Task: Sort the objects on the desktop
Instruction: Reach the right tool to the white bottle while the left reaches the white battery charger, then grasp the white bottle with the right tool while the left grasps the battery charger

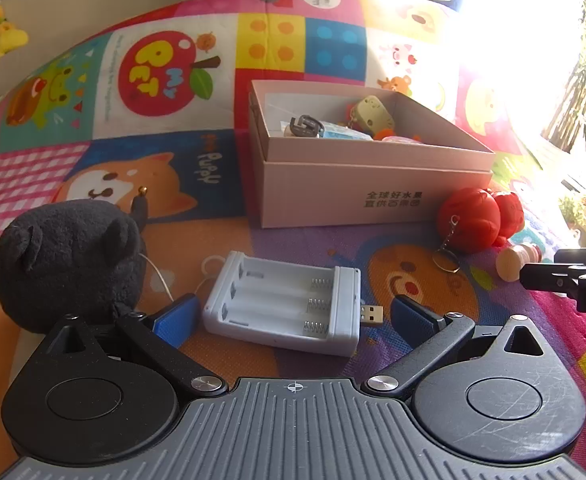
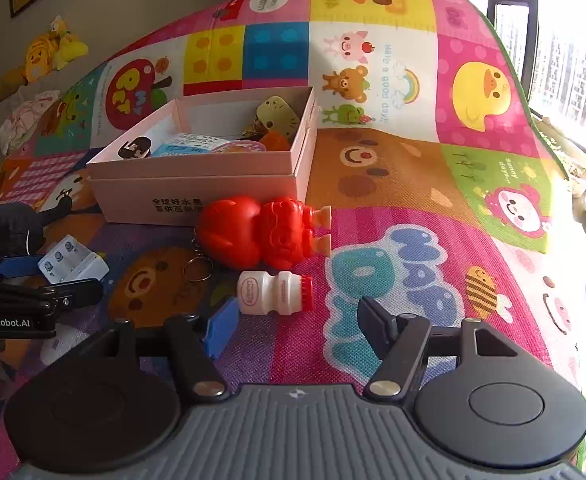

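My left gripper (image 1: pixel 291 316) is open, its blue pads on either side of a white battery charger (image 1: pixel 285 304) with a USB plug, lying on the mat. My right gripper (image 2: pixel 297 322) is open just behind a small yogurt bottle (image 2: pixel 273 292) with a red cap lying on its side. A red toy keychain (image 2: pixel 261 232) lies in front of a pink cardboard box (image 2: pixel 197 184) that holds several small items. The box also shows in the left wrist view (image 1: pixel 373 192), as does the red toy (image 1: pixel 477 216). A black plush (image 1: pixel 69 260) sits left of the charger.
Everything lies on a colourful cartoon play mat (image 2: pixel 393 184). Yellow plush toys (image 2: pixel 49 50) lie on the floor at the far left. A window and plants (image 1: pixel 581 80) are at the right. The mat's right edge drops to the floor.
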{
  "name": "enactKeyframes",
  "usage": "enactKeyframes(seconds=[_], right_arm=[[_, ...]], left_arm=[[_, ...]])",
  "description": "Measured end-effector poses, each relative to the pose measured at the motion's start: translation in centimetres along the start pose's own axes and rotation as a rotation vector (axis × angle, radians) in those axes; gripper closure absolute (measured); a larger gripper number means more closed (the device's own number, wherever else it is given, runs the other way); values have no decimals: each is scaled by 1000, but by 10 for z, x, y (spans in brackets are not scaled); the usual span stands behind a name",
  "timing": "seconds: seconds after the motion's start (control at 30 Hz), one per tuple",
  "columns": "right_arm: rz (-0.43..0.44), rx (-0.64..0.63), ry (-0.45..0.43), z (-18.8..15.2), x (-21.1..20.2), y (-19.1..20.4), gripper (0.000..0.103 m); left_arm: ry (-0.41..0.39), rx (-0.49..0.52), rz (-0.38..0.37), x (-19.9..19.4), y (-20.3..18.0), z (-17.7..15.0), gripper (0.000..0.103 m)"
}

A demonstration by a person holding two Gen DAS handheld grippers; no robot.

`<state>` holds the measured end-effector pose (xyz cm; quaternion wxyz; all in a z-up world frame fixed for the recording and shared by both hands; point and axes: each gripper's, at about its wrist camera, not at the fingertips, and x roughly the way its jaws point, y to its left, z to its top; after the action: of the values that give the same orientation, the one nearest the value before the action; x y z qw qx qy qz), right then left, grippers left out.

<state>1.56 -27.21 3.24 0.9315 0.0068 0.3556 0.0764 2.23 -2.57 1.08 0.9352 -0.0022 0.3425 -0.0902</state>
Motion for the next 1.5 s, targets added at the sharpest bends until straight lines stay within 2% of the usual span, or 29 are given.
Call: enactKeyframes(seconds=[0.1,0.17,0.27,0.37,0.5,0.6,0.77,0.93,1.03,1.17,1.27,1.37,1.5], right_arm=[[-16,-18,3,2,9,8,37],[1,-26,27,3,13,10,59],[9,-32,22,1,10,11,60],[24,-39,25,0,4,11,60],[55,-66,30,-4,-5,13,60],[81,-85,47,-8,-9,15,60],[86,-96,56,-17,-13,16,60],[75,-126,38,-23,-17,18,60],[46,-165,8,-28,-17,24,58],[-9,-197,-40,-35,-18,28,43],[-12,-177,-36,-33,-17,25,38],[-7,-170,-36,-33,-17,23,36],[12,-157,-33,-33,-16,21,36]], left_arm=[[-1,0,-3,0,0,0,0],[-4,2,-12,0,0,0,0],[-9,18,-19,-1,-3,0,0],[14,61,9,4,-11,2,0],[20,137,31,7,-23,2,0],[17,148,24,8,-23,4,0],[51,147,-59,12,-19,7,0],[52,222,-144,-2,-36,-8,0],[34,221,-118,-6,-42,-11,0],[45,139,-106,1,-42,-2,0],[54,119,-72,10,-46,3,0],[56,146,-35,17,-54,5,0],[53,161,-31,18,-57,6,0]])
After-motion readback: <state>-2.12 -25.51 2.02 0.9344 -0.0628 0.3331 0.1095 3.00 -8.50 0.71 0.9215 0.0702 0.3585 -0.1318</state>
